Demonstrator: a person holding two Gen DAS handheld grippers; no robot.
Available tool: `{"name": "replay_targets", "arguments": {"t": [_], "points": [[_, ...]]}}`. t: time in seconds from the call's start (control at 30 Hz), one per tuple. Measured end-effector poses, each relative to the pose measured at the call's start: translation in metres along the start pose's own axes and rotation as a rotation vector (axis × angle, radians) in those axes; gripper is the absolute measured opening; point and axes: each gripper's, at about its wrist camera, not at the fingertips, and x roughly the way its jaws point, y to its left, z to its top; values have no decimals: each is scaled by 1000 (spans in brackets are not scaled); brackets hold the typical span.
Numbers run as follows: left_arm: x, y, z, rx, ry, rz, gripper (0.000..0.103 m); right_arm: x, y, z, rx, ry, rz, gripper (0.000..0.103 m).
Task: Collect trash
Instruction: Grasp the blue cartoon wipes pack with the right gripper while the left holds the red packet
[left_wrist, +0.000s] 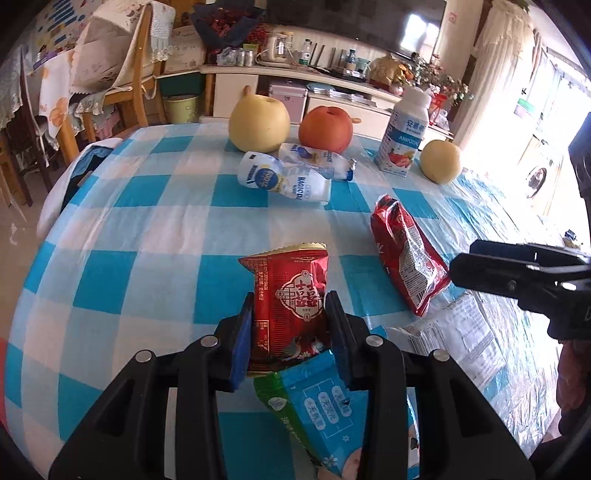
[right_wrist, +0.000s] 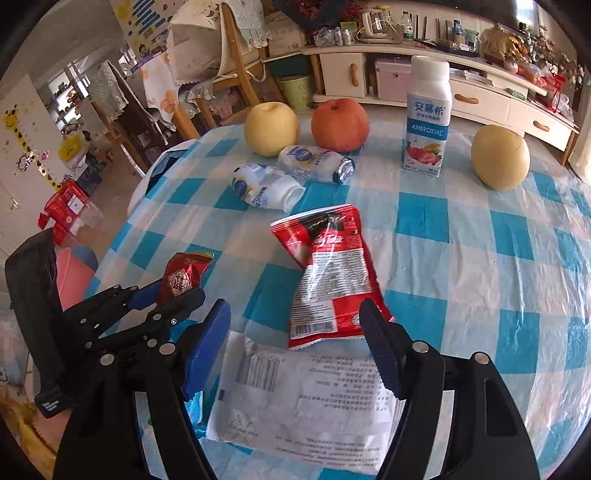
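- I see the table (right_wrist: 461, 258) under a blue-and-white checked cloth.
- Far edge: yellow pear (right_wrist: 272, 128), red apple (right_wrist: 340, 124), upright yogurt bottle (right_wrist: 428, 118), second pear (right_wrist: 500, 157).
- Two small milk bottles (right_wrist: 291, 173) lying on their sides, just in front of the fruit.
- Mid-table: red snack bag (right_wrist: 328, 277), flat.
- Near edge: white wrapper (right_wrist: 306, 398) and blue wrapper (left_wrist: 325, 410).

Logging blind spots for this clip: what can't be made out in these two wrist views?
- Left wrist view: the blue-green wrapper is partly hidden by the left gripper and the small red packet it grips.
- Right wrist view: print on the white wrapper is too blurred to read; the right gripper frame covers its lower corners.
- Neither view shows a trash container.
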Motion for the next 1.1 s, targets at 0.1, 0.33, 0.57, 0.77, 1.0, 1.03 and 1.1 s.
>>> {"name": "replay_targets", "arguments": {"t": [0.1,0.33,0.57,0.77,1.0,1.03,1.1], "points": [[-14,15,-5,-60,-20,8,39,5,22,-11,-22,18,24,72],[-46,44,-17,-148,-63,29,39,15,79,-46,-157,27,59,72],[-75,60,-28,-185,-102,9,39,24,105,-72,-262,32,49,72],[-92,72,-34,-204,-126,-19,39,39,125,-87,-376,67,-17,72],[-101,89,-34,-252,-155,-28,40,49,119,-87,-335,58,-48,71],[-102,90,-34,-256,-158,-28,40,49,120,-87,-337,52,-58,70],[-104,94,-33,-267,-166,-26,40,49,121,-88,-340,35,-71,62]]}}
